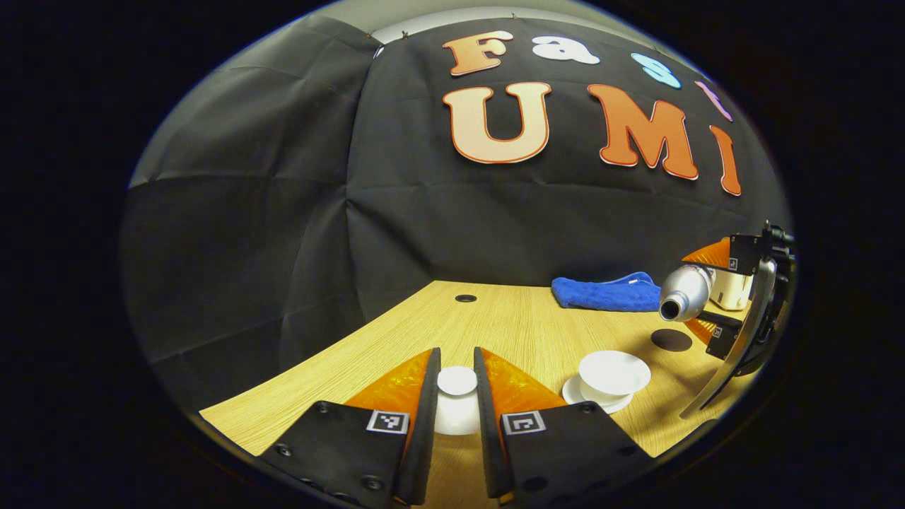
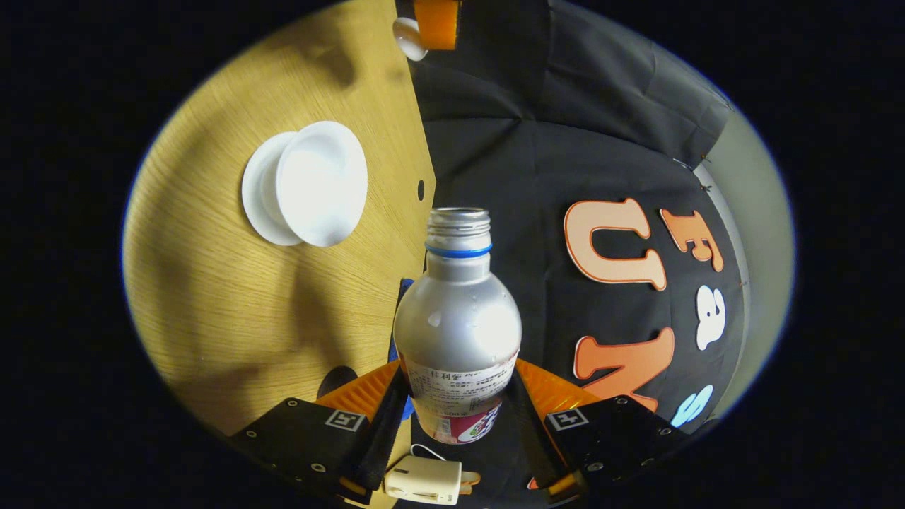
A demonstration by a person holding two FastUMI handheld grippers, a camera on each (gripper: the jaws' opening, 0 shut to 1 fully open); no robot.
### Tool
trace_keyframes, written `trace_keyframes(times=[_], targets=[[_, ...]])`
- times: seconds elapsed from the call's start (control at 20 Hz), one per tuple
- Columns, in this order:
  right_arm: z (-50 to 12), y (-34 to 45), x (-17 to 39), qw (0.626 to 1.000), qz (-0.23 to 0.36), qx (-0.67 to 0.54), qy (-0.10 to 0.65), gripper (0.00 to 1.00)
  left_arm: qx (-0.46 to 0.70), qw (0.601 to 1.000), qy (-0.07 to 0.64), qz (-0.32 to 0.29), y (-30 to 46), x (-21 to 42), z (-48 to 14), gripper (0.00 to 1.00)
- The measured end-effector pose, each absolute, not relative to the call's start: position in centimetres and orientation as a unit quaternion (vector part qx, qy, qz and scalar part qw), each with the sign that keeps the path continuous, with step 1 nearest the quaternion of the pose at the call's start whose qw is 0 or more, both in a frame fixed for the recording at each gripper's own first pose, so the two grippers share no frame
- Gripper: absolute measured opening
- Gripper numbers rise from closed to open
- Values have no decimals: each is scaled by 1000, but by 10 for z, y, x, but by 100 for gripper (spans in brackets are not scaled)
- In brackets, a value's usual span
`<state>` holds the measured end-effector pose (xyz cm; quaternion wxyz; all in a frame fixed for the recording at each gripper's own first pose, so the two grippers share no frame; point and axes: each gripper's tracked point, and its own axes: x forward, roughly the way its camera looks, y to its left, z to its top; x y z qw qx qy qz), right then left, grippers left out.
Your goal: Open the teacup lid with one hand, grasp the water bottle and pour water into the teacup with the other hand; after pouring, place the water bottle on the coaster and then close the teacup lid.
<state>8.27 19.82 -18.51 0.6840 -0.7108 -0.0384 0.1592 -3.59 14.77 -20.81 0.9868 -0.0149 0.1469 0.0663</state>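
Teacup lid, small, white, round ceramic (image 1: 457, 382): in the left gripper view it sits at the bottom centre of the frame, between the two fingers of the left tool (image 1: 457, 396), which stand narrowly apart with the lid's knob held in the gap; both fingers appear to press its sides. The lid is raised clear of the light wooden table (image 1: 509, 325).

Just right of the tool, at lower right of centre, the white ceramic teacup (image 1: 614, 372) stands uncovered on its white saucer (image 1: 576, 390). Beyond it, a dark round coaster (image 1: 671, 340) lies flat on the table. At the right edge of the frame the right tool (image 1: 717, 297) holds a silver metal water bottle (image 1: 684, 291), tilted roughly level, with its open mouth pointing left, above and to the right of the teacup. Farther back, a folded blue cloth (image 1: 605, 293) rests near the table's far edge.

In the right gripper view, the right tool (image 2: 458, 410) at the bottom centre is closed around the lower body of the bottle (image 2: 458, 325), both fingers bearing on its labelled part. The bottle's uncapped neck points to the middle of the frame. A small cream-coloured plug-like object (image 2: 423, 481) shows at the bottom edge below the bottle. At upper left the teacup (image 2: 322, 182) and saucer (image 2: 253, 191) are seen on the table (image 2: 233, 304), apart from the bottle's mouth. At the top edge the lid (image 2: 409, 37) shows beside a finger of the left tool.
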Motion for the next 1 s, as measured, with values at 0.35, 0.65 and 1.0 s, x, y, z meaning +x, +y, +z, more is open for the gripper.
trace_keyframes(times=[0.35,0.65,1.0], targets=[[-176,200,88,643,145,-749,-70,78,-22,986,148,69,151,-38,-212,34],[-168,203,88,625,123,-764,-101,78,-24,986,151,70,152,-38,-214,34],[-164,204,89,608,112,-777,-121,78,-26,985,153,70,151,-36,-216,34]])
